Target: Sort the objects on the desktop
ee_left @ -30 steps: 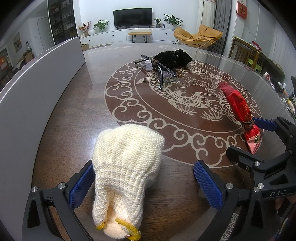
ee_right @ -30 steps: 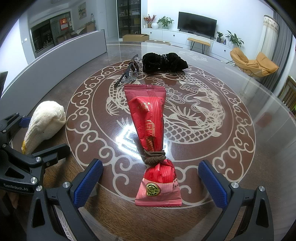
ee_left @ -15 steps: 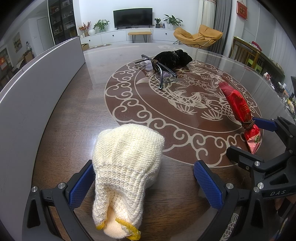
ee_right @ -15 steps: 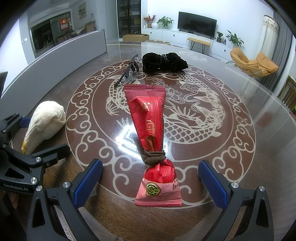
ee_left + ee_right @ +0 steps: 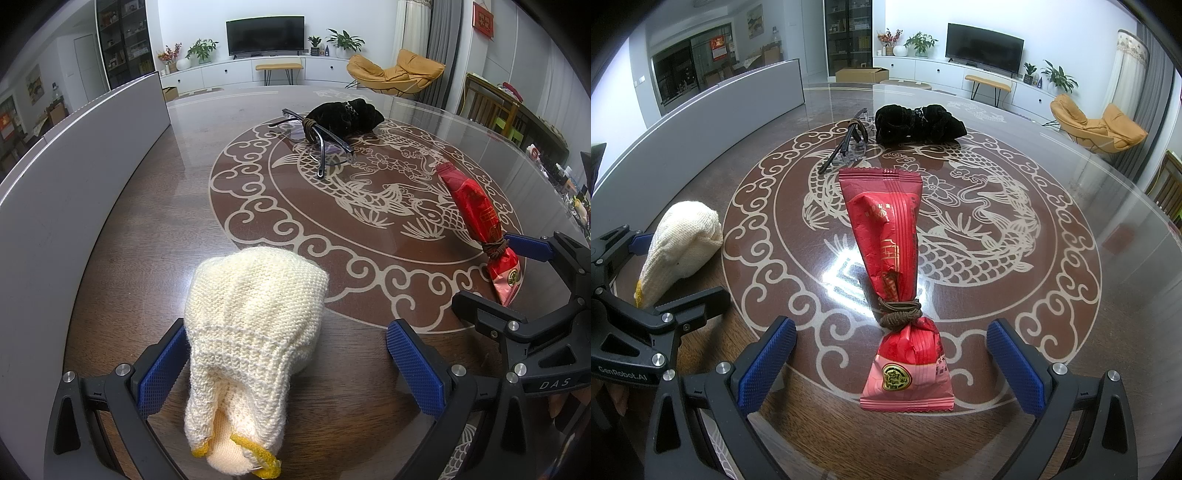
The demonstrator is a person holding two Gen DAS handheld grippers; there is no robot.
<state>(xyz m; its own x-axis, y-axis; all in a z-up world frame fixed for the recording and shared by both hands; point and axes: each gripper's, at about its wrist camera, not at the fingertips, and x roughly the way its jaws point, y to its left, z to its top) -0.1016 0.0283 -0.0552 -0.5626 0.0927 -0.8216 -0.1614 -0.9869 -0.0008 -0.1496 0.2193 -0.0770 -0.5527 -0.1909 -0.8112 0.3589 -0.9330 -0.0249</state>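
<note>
A cream knitted pouch [image 5: 251, 332] with a yellow-trimmed mouth lies on the table between the fingers of my open left gripper [image 5: 288, 365]; it also shows in the right wrist view [image 5: 681, 243]. A red snack packet [image 5: 894, 258] tied with a brown band lies between the fingers of my open right gripper [image 5: 892, 365]; it also shows in the left wrist view [image 5: 480, 225]. Glasses [image 5: 319, 142] with a brown band and a black velvet pouch [image 5: 345, 114] lie at the far side of the table.
The round brown table [image 5: 155, 206] has a pale dragon-and-fish inlay under glass. A grey curved panel [image 5: 74, 177] runs along its left side. Chairs stand beyond the right edge [image 5: 491, 107].
</note>
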